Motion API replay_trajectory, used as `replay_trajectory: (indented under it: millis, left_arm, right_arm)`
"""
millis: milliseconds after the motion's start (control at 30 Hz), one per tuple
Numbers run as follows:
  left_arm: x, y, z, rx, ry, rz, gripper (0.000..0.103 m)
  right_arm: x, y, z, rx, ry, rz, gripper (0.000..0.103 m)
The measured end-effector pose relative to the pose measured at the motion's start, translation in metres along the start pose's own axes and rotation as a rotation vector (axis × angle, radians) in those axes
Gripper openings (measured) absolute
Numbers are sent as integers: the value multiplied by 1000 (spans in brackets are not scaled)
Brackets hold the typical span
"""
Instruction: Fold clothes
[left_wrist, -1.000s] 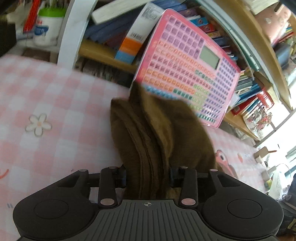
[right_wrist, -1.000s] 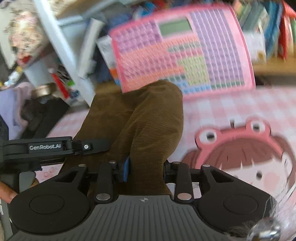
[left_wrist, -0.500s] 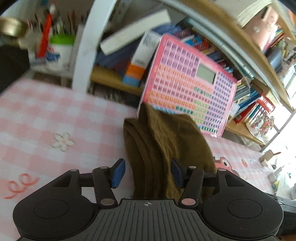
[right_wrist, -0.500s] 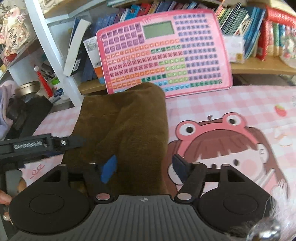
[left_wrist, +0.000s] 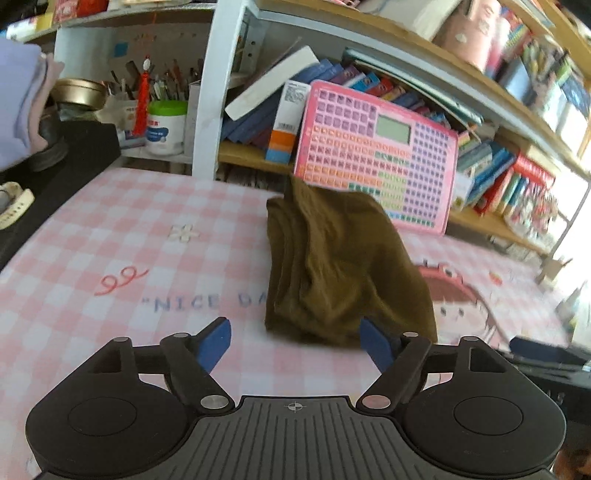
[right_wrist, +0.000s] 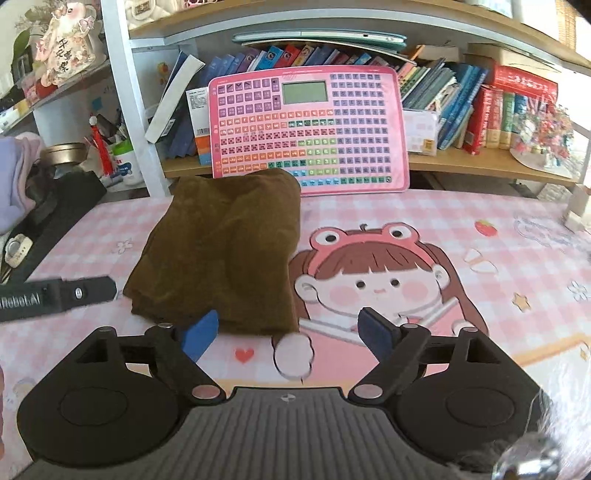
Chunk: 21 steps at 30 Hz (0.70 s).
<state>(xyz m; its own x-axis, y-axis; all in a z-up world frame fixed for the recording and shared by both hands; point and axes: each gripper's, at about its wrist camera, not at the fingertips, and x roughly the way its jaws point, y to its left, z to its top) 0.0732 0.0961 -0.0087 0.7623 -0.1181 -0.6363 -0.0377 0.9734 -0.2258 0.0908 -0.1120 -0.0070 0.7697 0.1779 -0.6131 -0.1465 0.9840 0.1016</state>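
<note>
A folded brown garment (left_wrist: 340, 266) lies in a bundle on the pink checked table mat (left_wrist: 140, 240). It also shows in the right wrist view (right_wrist: 225, 251), left of the cartoon girl print. My left gripper (left_wrist: 295, 345) is open and empty, pulled back just short of the bundle's near edge. My right gripper (right_wrist: 286, 334) is open and empty, its left fingertip (right_wrist: 201, 332) at the bundle's near edge. The left gripper's black arm (right_wrist: 55, 297) shows in the right wrist view, to the left of the garment.
A pink toy keyboard tablet (right_wrist: 308, 129) leans on the bookshelf just behind the garment. Books (right_wrist: 480, 107) fill the shelf. A white shelf post (left_wrist: 218, 85), a pen pot and jar (left_wrist: 164, 125) and a black object (right_wrist: 62, 206) stand at the left.
Both grippers were shut on the brown garment; they have opened, let it go and drawn back. The garment now rests on the mat.
</note>
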Motion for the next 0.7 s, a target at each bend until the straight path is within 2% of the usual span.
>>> replay_trajectory:
  millis: [200, 400, 467, 700]
  left_arm:
    - [-16, -15, -19, -5, -4, 4, 89]
    - [-27, -39, -34, 105, -31, 66, 92]
    - [-30, -44, -36, 125, -34, 75, 96]
    - [-34, -53, -31, 148, -57, 98, 101]
  right_arm:
    - [-13, -4, -19, -15, 18, -21, 87]
    - [-24, -2, -32, -48, 24, -13, 89]
    - [-26, -4, -32, -51, 24, -23, 90]
    - [-32, -13, -29, -31, 11, -31, 91]
